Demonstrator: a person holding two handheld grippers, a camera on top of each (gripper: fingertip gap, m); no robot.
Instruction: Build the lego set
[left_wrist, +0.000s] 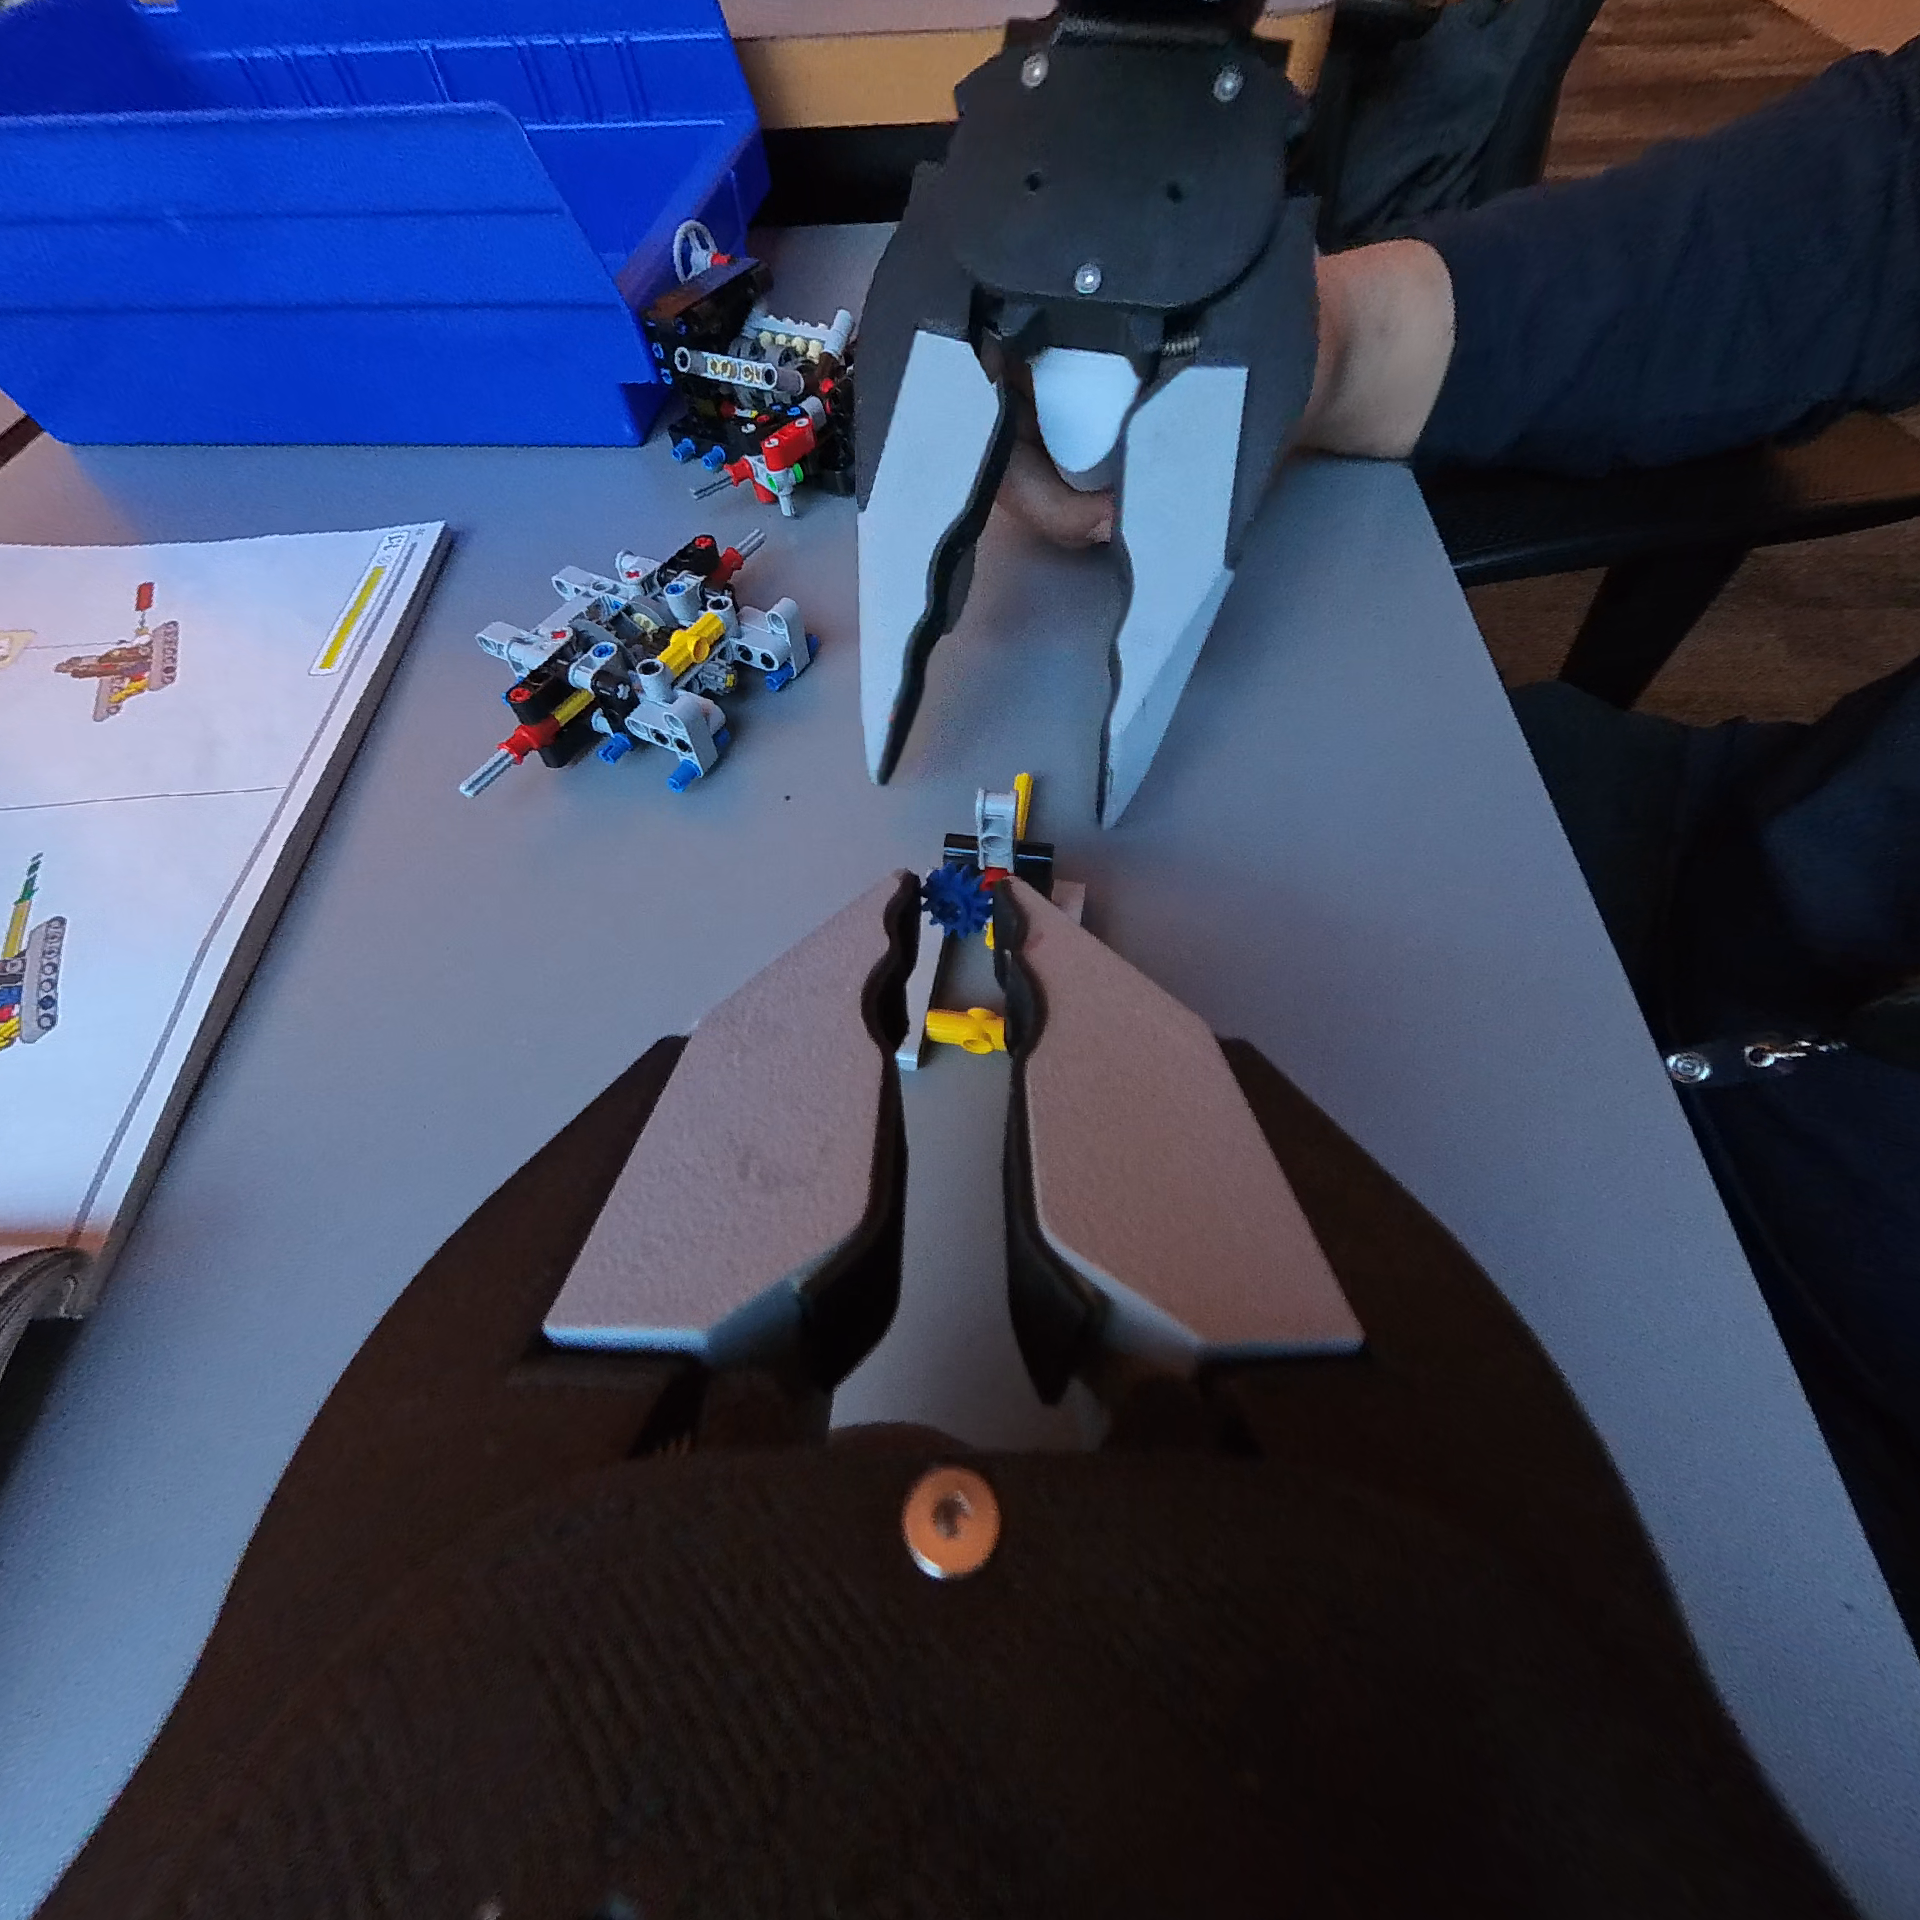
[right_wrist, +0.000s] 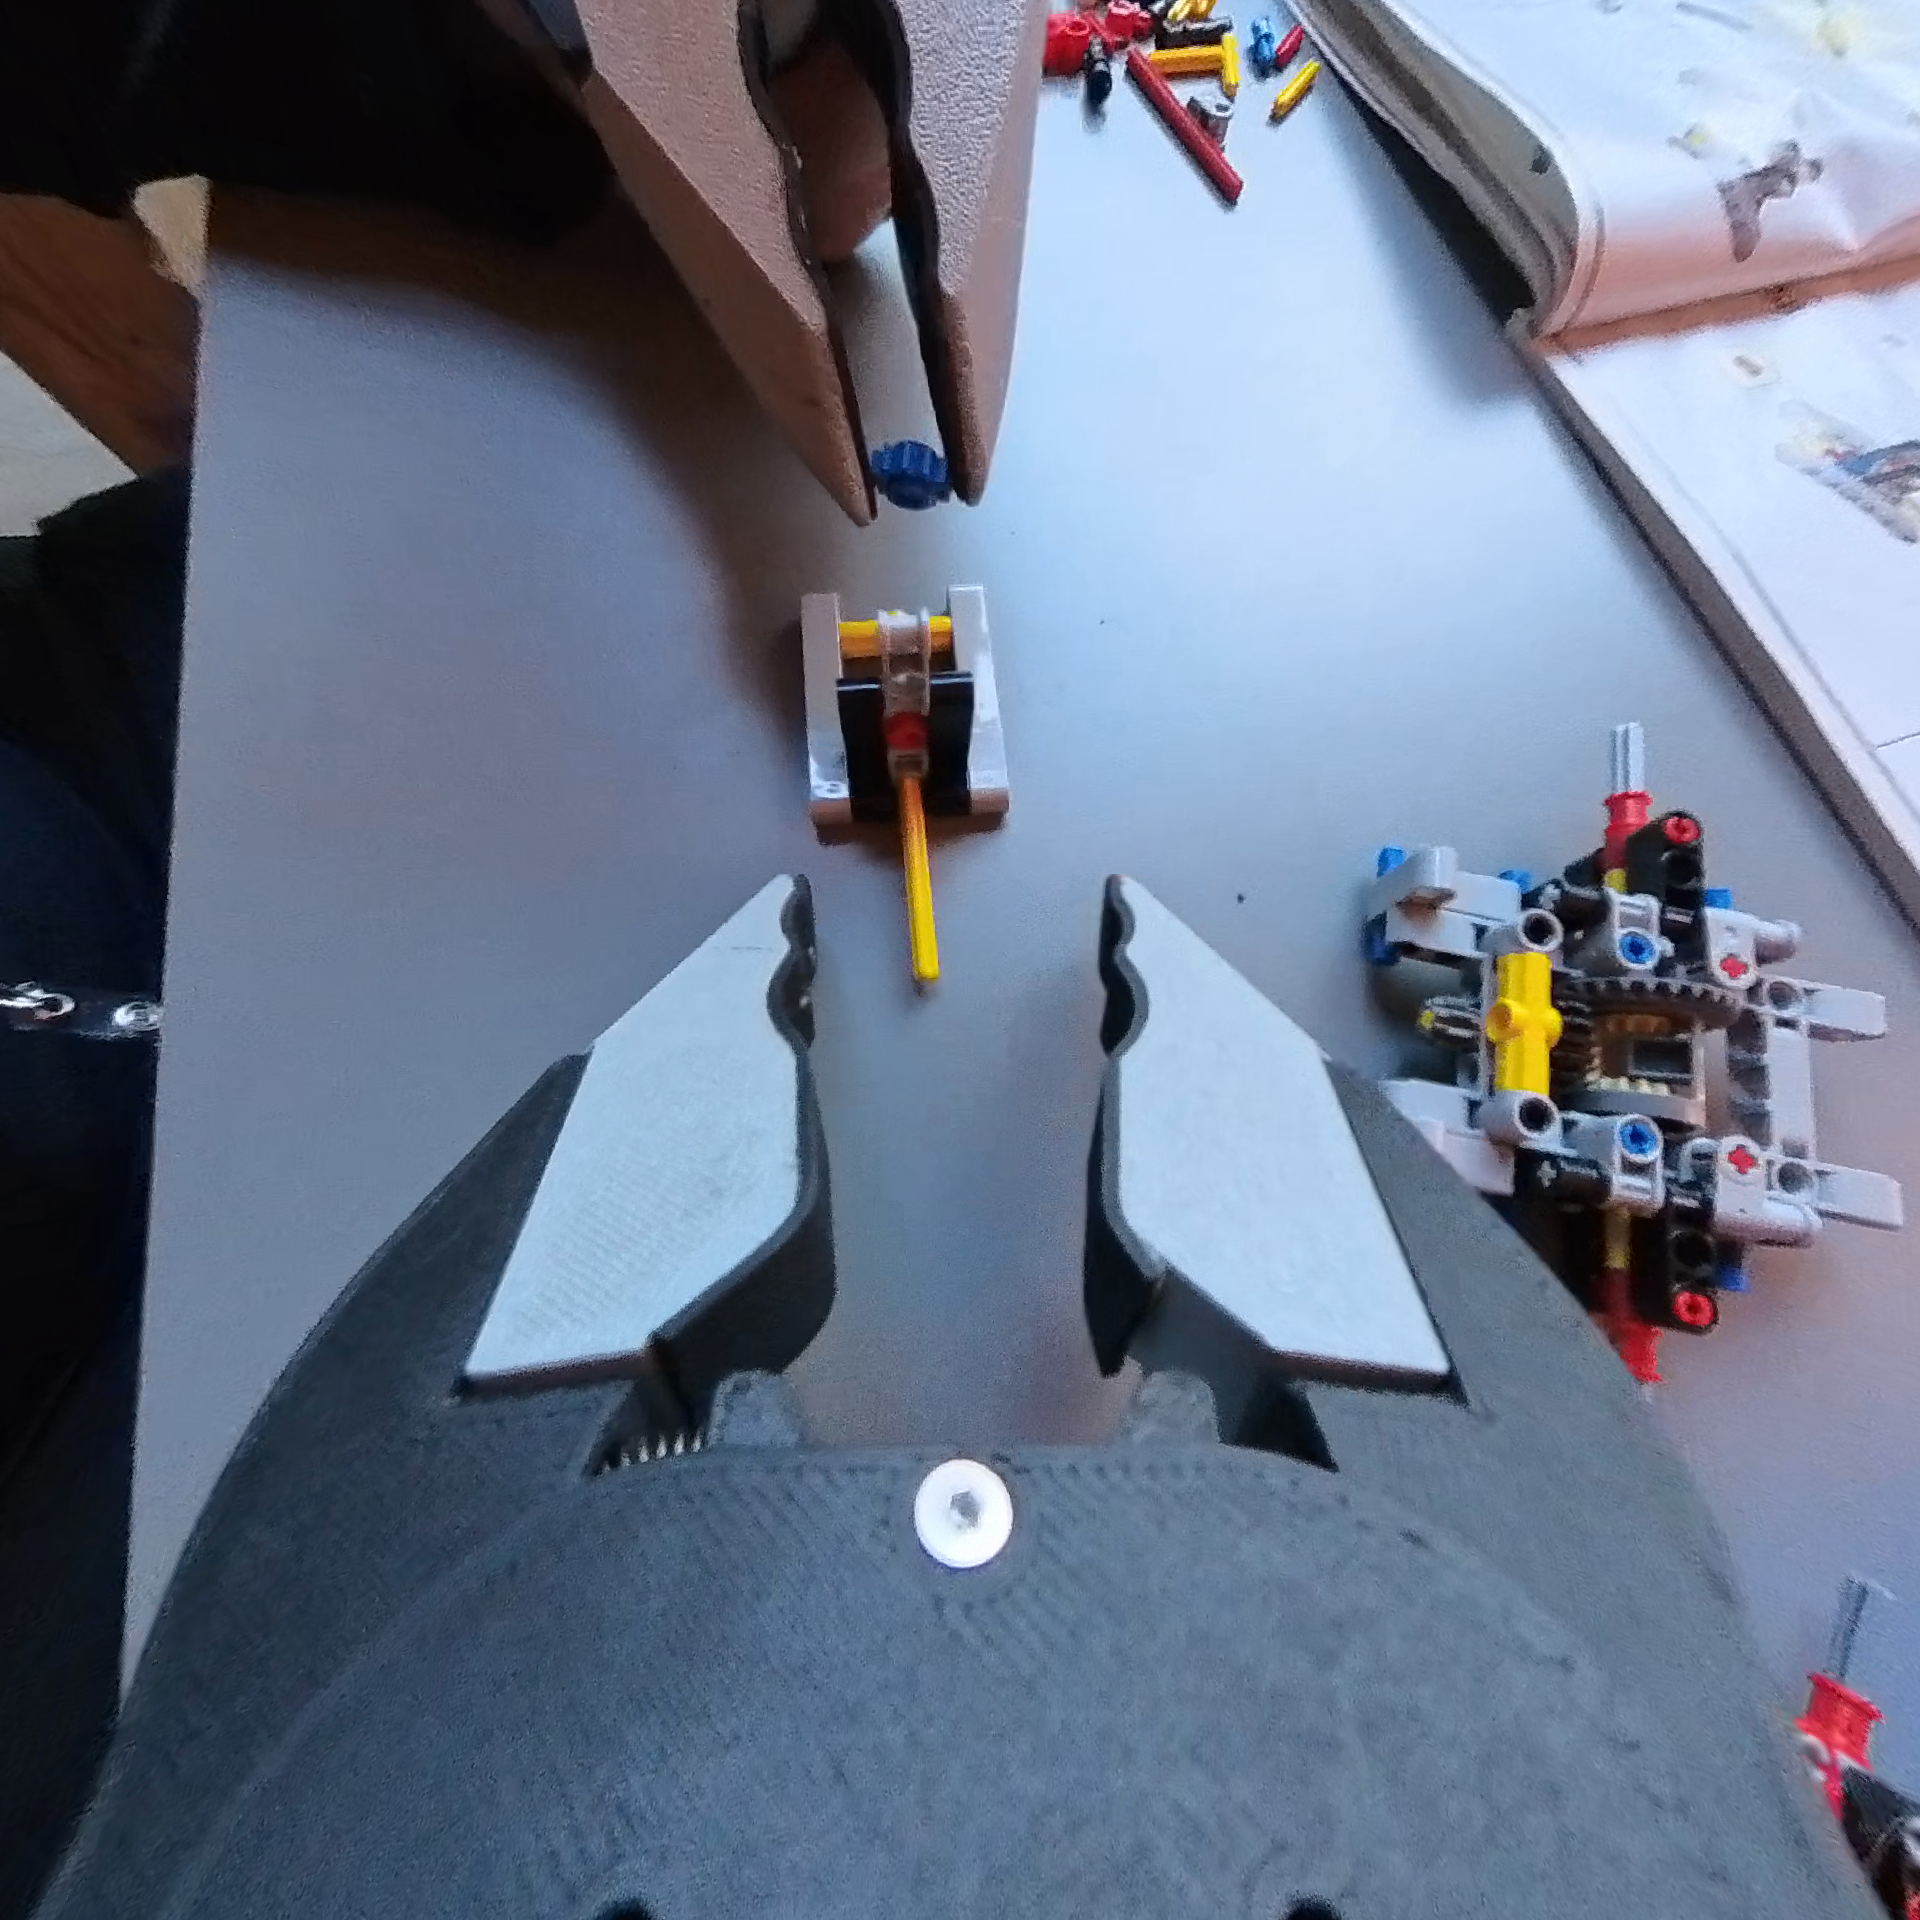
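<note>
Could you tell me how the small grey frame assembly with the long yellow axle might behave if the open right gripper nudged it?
The small frame assembly sits flat, so it would probably slide, not tip. It looks light plastic. Its yellow axle sticks out thinly and might shift or pull loose if caught.

Hobby work desk: grey table (left_wrist: 1299, 1039), instruction booklet (left_wrist: 177, 790), blue parts bin (left_wrist: 312, 260).

You have two grippers, the left gripper (left_wrist: 958, 902) and the right gripper (right_wrist: 956, 935), on one grey desk (left_wrist: 1299, 935). Count one blue gear (left_wrist: 948, 896), one small grey frame assembly (right_wrist: 902, 717) and two larger brick assemblies (left_wrist: 634, 665) (left_wrist: 753, 390). There is one blue bin (left_wrist: 312, 260), one open instruction booklet (left_wrist: 187, 790), and a loose pile of small parts (right_wrist: 1184, 62) too blurred to count.
</note>
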